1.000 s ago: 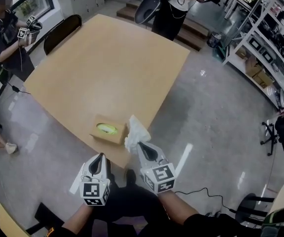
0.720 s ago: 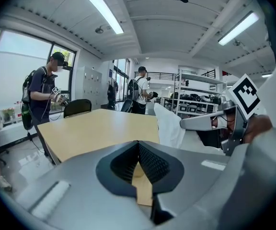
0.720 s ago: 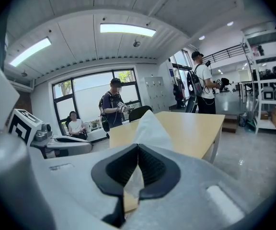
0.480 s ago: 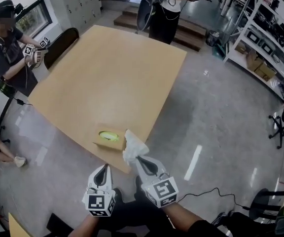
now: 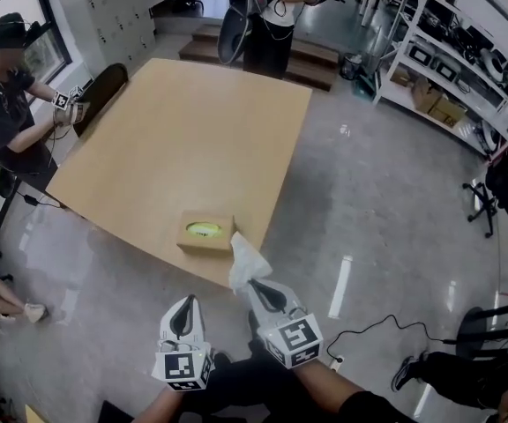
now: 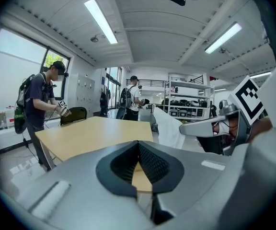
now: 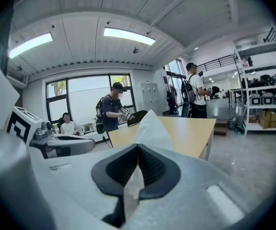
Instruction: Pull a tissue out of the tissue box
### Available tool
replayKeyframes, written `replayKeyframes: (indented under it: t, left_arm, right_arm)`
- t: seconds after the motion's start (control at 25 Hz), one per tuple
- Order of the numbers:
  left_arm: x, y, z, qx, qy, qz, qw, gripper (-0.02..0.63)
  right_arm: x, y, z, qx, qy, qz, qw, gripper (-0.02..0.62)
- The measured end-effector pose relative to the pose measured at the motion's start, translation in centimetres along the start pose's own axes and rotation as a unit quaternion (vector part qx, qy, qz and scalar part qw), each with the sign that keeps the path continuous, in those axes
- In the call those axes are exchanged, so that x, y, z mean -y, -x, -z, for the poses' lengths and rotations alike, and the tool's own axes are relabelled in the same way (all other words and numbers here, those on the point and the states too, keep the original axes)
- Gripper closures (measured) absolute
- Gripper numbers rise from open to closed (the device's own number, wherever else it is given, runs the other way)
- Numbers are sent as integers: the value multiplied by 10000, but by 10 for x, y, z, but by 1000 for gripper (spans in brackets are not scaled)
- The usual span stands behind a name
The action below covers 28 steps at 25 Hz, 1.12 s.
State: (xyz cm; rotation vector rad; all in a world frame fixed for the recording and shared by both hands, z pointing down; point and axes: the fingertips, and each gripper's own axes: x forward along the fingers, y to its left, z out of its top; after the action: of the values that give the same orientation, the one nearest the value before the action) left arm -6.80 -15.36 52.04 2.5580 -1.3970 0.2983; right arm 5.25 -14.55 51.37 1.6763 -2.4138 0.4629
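Note:
The tan tissue box (image 5: 205, 233), with a yellow-green oval slot on top, rests near the front edge of the wooden table (image 5: 175, 139). A white tissue (image 5: 246, 261) hangs free of the box, just off the table edge, and my right gripper (image 5: 253, 282) is shut on its lower end. In the right gripper view the tissue (image 7: 150, 126) stands up from between the closed jaws of that gripper (image 7: 138, 146). My left gripper (image 5: 183, 300) is to the left, below the box, shut and empty. In its own view the left gripper (image 6: 138, 143) sees the tissue (image 6: 169, 128) at the right.
A person (image 5: 7, 113) with grippers stands by a dark chair (image 5: 104, 82) at the table's left. Another person (image 5: 267, 16) stands behind its far end. Metal shelves (image 5: 448, 51) line the right. A black cable (image 5: 369, 329) lies on the glossy floor.
Both grippers have drawn back from the table toward me. The tissue has gone with the right gripper, from beside the box to off the table edge.

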Motion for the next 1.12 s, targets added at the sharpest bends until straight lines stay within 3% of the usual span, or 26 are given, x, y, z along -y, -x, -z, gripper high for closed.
replayKeyframes:
  t: [0.44, 0.72, 1.12]
  left_arm:
    - [-21, 89, 18, 238, 134, 233, 9994, 588]
    - [-13, 108, 30, 318, 281, 304, 9986, 588]
    - [51, 132, 33, 264, 150, 169, 9994, 588]
  right_arm:
    - [-86, 59, 30, -192, -39, 457, 9988, 600]
    - [-92, 81, 27, -195, 121, 537, 9983, 600]
    - [-72, 144, 44, -142, 124, 377, 9991, 600]
